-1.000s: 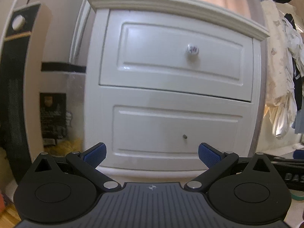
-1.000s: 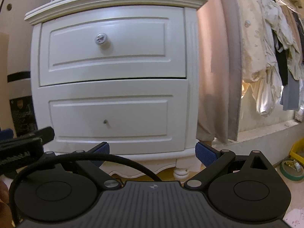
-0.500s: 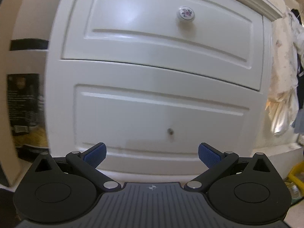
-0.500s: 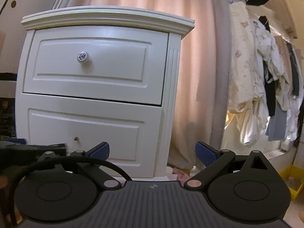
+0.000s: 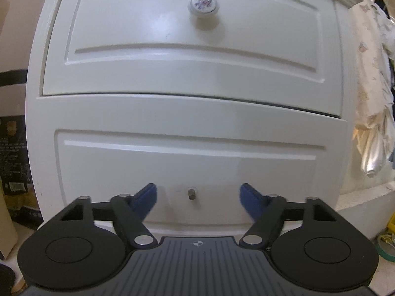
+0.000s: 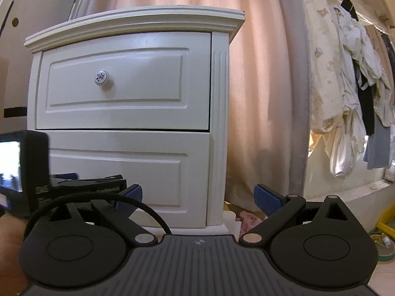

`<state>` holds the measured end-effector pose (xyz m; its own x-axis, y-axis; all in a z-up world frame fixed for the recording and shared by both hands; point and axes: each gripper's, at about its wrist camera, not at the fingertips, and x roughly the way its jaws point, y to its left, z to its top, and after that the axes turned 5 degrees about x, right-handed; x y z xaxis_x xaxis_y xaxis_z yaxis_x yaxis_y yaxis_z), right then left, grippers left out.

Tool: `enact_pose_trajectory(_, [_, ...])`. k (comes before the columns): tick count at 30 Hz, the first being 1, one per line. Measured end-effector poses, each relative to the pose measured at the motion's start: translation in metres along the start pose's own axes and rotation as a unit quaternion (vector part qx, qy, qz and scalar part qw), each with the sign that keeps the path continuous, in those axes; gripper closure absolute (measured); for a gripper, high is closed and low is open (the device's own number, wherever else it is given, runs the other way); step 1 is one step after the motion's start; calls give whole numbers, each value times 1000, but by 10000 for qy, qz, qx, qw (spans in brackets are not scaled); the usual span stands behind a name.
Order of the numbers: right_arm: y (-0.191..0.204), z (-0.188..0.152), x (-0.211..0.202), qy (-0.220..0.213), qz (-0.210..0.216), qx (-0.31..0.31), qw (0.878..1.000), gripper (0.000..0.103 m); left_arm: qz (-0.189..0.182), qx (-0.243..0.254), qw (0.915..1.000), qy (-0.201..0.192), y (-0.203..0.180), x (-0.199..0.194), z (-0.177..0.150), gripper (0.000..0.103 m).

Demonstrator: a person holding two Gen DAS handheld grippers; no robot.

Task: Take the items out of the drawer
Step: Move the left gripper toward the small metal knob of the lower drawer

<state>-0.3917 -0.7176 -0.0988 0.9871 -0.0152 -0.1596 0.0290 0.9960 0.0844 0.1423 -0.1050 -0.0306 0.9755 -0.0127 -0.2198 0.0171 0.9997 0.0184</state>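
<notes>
Box label (image 5: 13, 162) — print unreadable

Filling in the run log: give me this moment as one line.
phase: reach | left gripper: open, closing around lower drawer stud, no contact | right gripper: open, empty | drawers: shut

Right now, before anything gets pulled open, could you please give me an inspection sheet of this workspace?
Surface: pale floor; the frames show no table.
Job's things: white two-drawer wooden nightstand, both drawers shut. Upper drawer has a round white floral ceramic knob; lower drawer has only a small bare metal stud.
Clutter: green tape roll, yellow bin.
Grippers: left gripper open, jaws have just been closing, stud between the blue pads, not touched. Right gripper open, holding nothing, off the nightstand's right corner.
Cables: black cable looping over the right gripper.
Surroundings: pink curtain, hanging clothes.
</notes>
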Motion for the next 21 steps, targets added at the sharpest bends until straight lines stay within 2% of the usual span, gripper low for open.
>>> enact_pose_trajectory(3, [-6,0,0,10,58,35,10000,0,36,70,10000,31,-3,5,-2,52])
enact_pose_trajectory(13, [-18,-3,0,-8,127,170,9998,0,148,156,9997,88,-10,2,-9,52])
enact_pose_trajectory(21, [-11,-1,-6,-58,216,162,9996,0,243,216,9995,18,-8,-20,-9,52])
